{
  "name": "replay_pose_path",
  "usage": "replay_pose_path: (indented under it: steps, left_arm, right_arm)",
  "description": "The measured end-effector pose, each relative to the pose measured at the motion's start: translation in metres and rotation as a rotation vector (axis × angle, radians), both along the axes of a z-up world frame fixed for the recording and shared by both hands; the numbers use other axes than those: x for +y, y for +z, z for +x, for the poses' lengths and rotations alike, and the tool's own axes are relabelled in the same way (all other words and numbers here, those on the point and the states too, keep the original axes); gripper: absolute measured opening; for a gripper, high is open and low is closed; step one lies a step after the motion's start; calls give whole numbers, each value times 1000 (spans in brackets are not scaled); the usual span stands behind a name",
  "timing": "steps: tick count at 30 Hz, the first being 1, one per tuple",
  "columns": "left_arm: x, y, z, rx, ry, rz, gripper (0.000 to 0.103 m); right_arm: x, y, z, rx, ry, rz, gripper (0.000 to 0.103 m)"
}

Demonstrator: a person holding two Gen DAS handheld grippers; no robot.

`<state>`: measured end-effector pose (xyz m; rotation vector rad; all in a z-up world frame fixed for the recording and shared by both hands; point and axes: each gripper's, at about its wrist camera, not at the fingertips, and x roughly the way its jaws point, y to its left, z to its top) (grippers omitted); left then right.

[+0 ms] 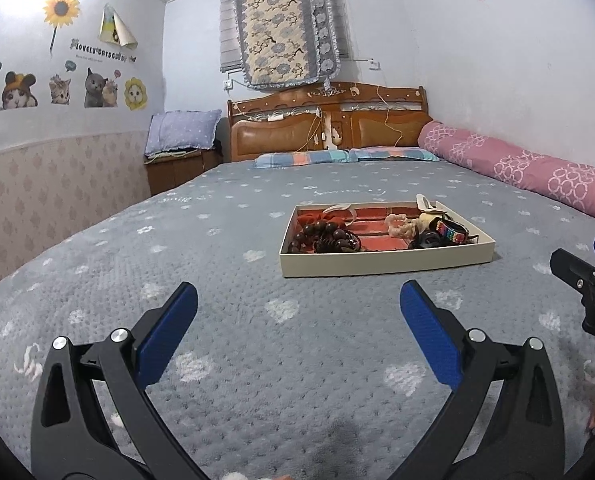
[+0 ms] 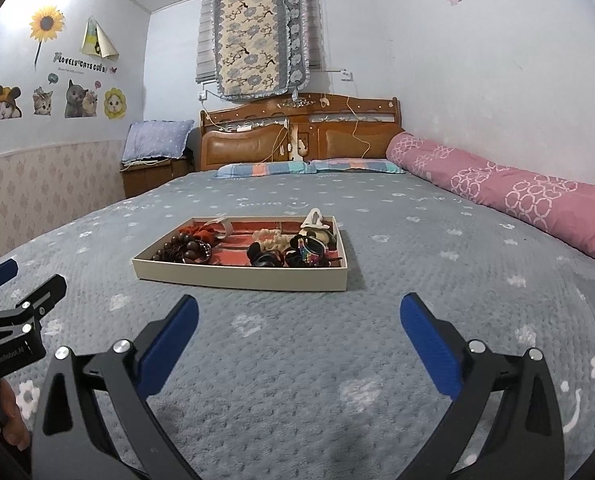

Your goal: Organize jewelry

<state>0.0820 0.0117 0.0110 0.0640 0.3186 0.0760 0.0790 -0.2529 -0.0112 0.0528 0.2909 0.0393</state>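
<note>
A shallow cream tray [image 1: 385, 261] [image 2: 241, 277] with a red lining lies on the grey bed cover. Inside it sit dark wooden bead bracelets [image 1: 325, 238] [image 2: 181, 251] at the left, a cream scrunchie [image 1: 397, 226] [image 2: 267, 238], black hair pieces [image 2: 263, 259] and a rainbow-coloured band [image 1: 453, 234] [image 2: 311, 252] at the right. My left gripper [image 1: 297, 312] hovers open in front of the tray, nothing between its blue pads. My right gripper [image 2: 299, 320] is open too, short of the tray's front wall. Each gripper shows at the edge of the other's view.
A rolled pink quilt [image 1: 529, 168] [image 2: 509, 192] lies along the right wall. Pillows [image 1: 301, 158] and a wooden headboard [image 2: 297, 136] stand at the far end. A nightstand [image 1: 177, 168] sits at the bed's left. A hand [image 2: 11, 420] holds the left gripper's handle.
</note>
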Motion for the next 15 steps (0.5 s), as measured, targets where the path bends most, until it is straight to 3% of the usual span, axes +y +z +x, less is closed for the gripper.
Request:
replay_pose_path:
  steps: [15]
  left_arm:
    - [3, -2, 2, 4, -4, -8, 98]
  right_arm:
    - [0, -3, 2, 8, -1, 3, 99]
